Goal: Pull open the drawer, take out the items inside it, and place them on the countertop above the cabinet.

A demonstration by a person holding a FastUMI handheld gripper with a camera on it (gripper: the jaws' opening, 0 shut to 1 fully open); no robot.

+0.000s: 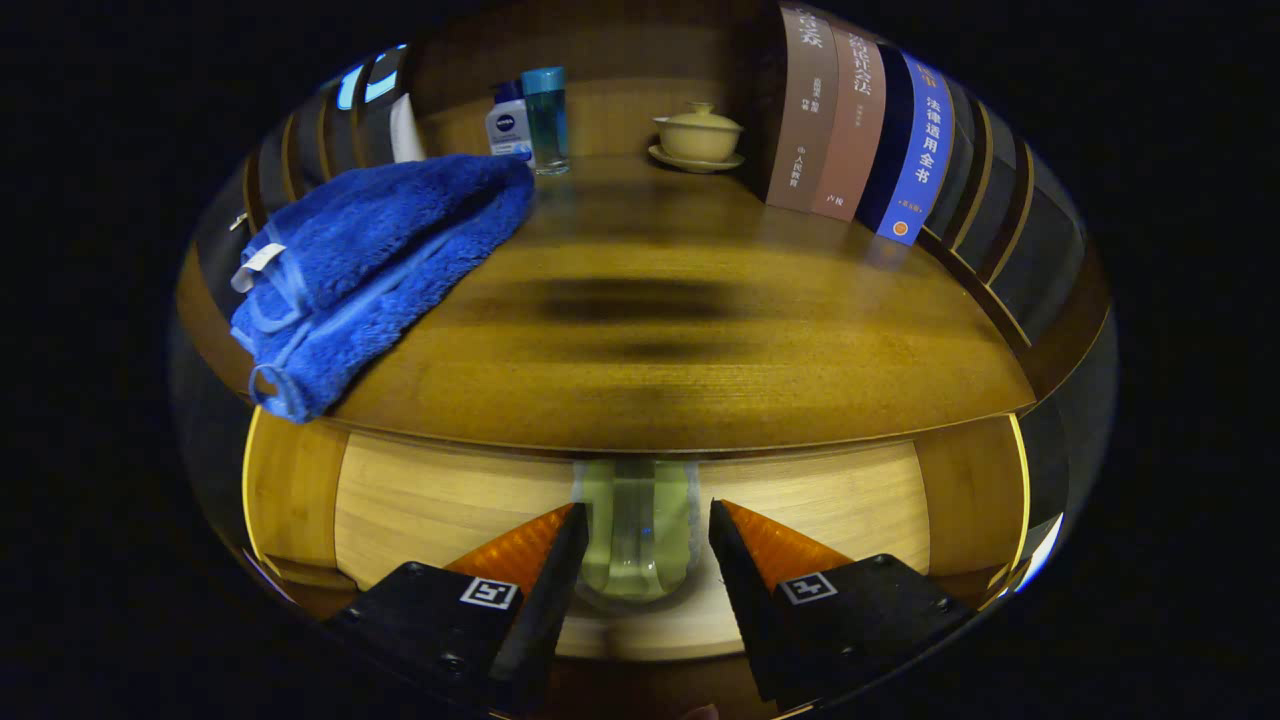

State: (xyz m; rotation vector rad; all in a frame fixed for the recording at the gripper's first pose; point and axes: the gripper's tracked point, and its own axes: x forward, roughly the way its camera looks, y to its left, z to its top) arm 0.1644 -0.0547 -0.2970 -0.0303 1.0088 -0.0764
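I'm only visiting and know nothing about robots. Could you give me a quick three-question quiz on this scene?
1. True or false: the blue towel lies on the countertop.
2. What sits between the fingers of the claw? A) a book B) the clear bottle C) a teacup
3. Is the claw open or shut?
Key: 1 true; 2 B; 3 open, with one finger on each side of the bottle.

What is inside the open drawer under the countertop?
One pale green translucent bottle lies in the drawer, between the open gripper's fingers; neither finger clearly presses it. The countertop covers the drawer's rear, so anything there is hidden.
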